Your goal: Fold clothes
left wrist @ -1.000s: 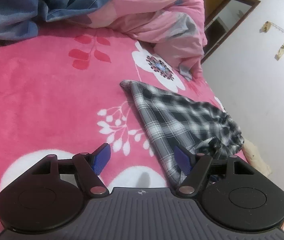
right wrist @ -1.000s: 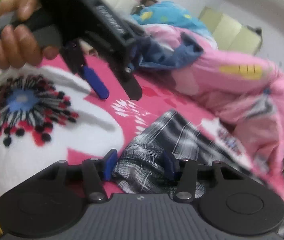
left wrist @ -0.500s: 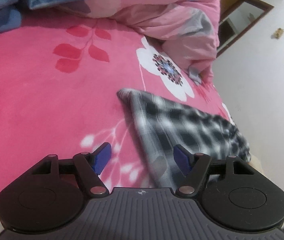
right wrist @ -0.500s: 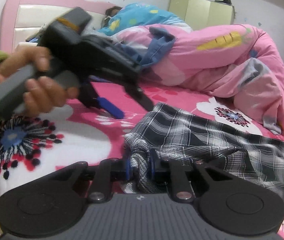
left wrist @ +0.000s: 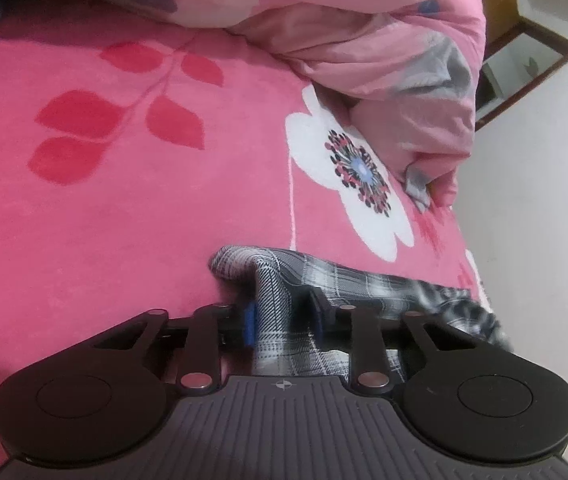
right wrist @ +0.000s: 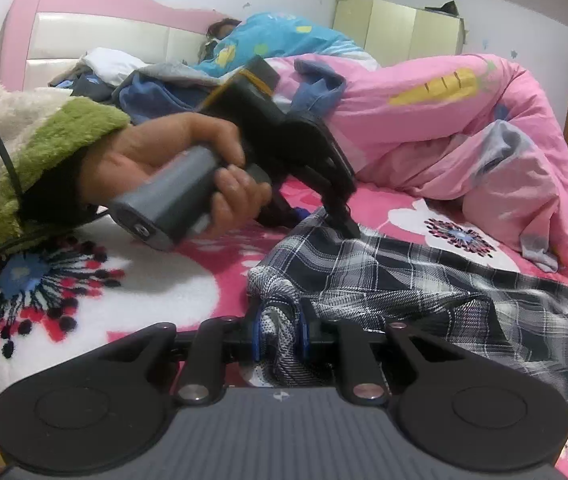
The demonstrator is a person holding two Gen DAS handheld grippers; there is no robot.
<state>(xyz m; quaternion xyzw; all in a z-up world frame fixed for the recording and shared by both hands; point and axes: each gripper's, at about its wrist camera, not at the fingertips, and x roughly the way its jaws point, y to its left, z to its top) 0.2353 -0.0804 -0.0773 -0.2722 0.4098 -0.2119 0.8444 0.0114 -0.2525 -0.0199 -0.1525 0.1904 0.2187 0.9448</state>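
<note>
Plaid garment (right wrist: 423, 280) lying rumpled on the pink flowered blanket (left wrist: 124, 200), its near corner clamped in the right gripper (right wrist: 280, 336), its far corner between the left gripper (left wrist: 284, 316) jaws, just closing onto the cloth.

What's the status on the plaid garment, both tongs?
Left tongs just closed on the plaid garment at its edge. Right tongs pinching a bunched corner. Garment crumpled on the pink blanket, unfolded. Pink quilt heaped behind.
</note>
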